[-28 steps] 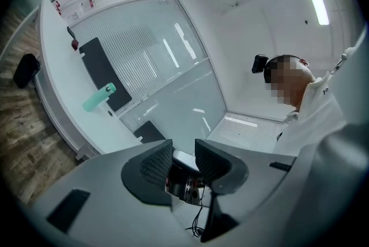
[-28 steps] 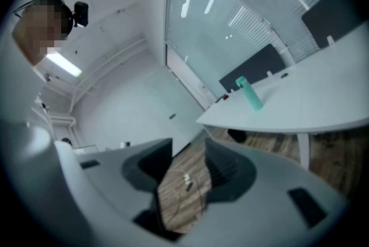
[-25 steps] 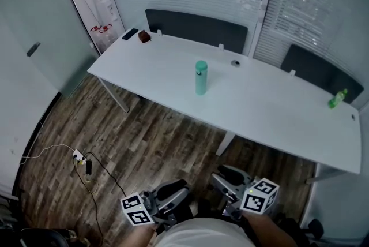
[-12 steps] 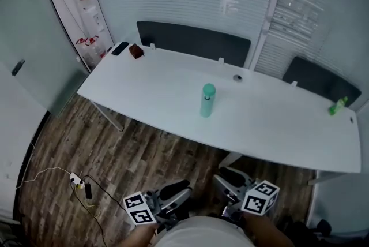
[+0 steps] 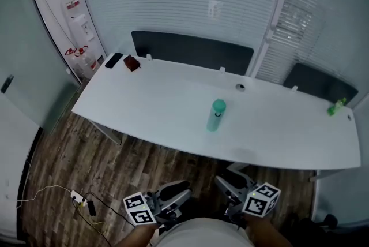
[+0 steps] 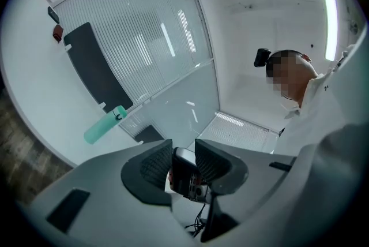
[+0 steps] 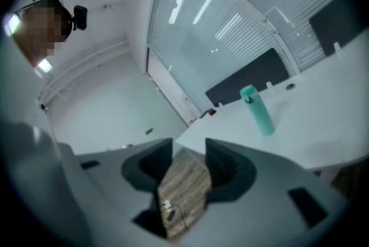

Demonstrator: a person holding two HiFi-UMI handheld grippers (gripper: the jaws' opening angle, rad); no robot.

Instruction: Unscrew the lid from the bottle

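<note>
One long white desk carries everything. Off its near edge, well apart from the bottle, the left gripper and right gripper both have their jaws partly apart, gripping nothing. The teal bottle stands upright mid-desk, nearer the near edge, lid on. A green bottle sits at the far right corner.

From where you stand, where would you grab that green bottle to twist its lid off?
Likely the lid: a round cap on top, so clamp across its sides, coming level from the near edge of the table. The bottle stands upright and alone, leaving its straight body free for a steadying grip.
</note>
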